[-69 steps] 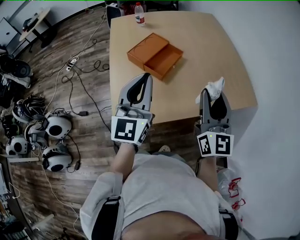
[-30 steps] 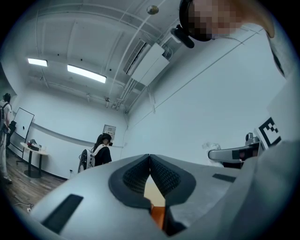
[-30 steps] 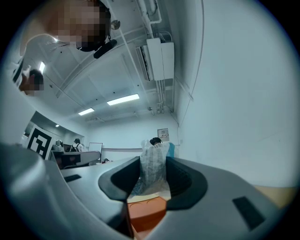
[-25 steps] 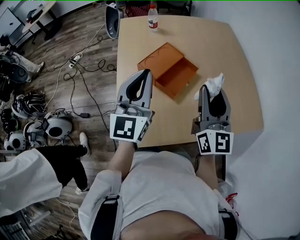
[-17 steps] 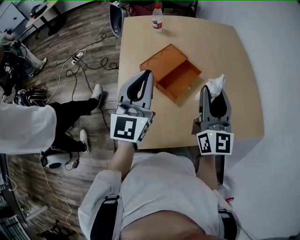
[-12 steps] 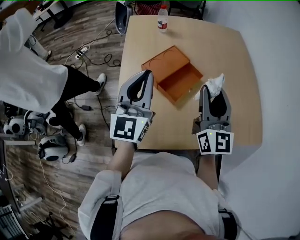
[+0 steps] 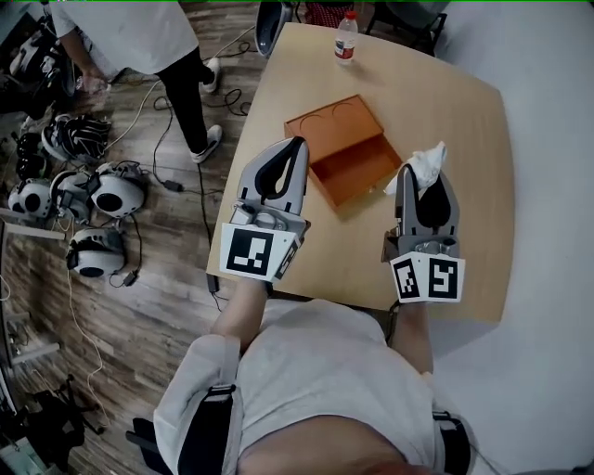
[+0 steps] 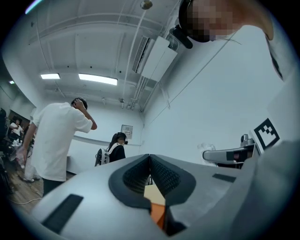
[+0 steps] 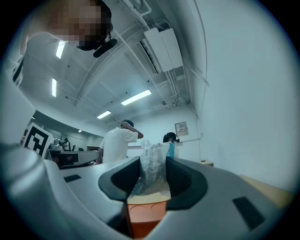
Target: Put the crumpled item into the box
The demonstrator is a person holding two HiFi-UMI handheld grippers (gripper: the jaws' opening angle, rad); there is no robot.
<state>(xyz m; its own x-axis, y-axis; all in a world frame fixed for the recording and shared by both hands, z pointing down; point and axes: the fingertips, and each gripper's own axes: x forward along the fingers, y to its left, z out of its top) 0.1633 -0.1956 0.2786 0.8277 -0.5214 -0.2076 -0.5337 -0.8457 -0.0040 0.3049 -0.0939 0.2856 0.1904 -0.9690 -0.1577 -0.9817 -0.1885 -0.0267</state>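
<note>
An orange box [image 7: 332, 125] lies on the wooden table [image 7: 455, 102] with its open tray [image 7: 357, 173] slid out toward me. My right gripper [image 7: 420, 174] is shut on a white crumpled item [image 7: 428, 159], held just right of the tray's near corner and above the table. In the right gripper view the crumpled item [image 9: 152, 169] stands pinched between the pads, with the box [image 9: 146, 219] showing below. My left gripper [image 7: 294, 145] is shut and holds nothing, its tips at the box's near left edge. In the left gripper view the left gripper's [image 8: 150, 158] jaws meet, and a strip of the box [image 8: 158, 214] shows beneath.
A water bottle [image 7: 346, 37] stands at the table's far edge, with a chair [image 7: 272, 15] behind it. A person in a white shirt [image 7: 139, 28] stands on the floor at the far left. Several round headsets [image 7: 93, 199] and cables [image 7: 200, 199] lie on the wooden floor at left.
The table and box have swung round in the head view, and the tray now lies closer to both grippers. The bystander has walked from lower left to upper left. The right gripper's grip is unchanged.
</note>
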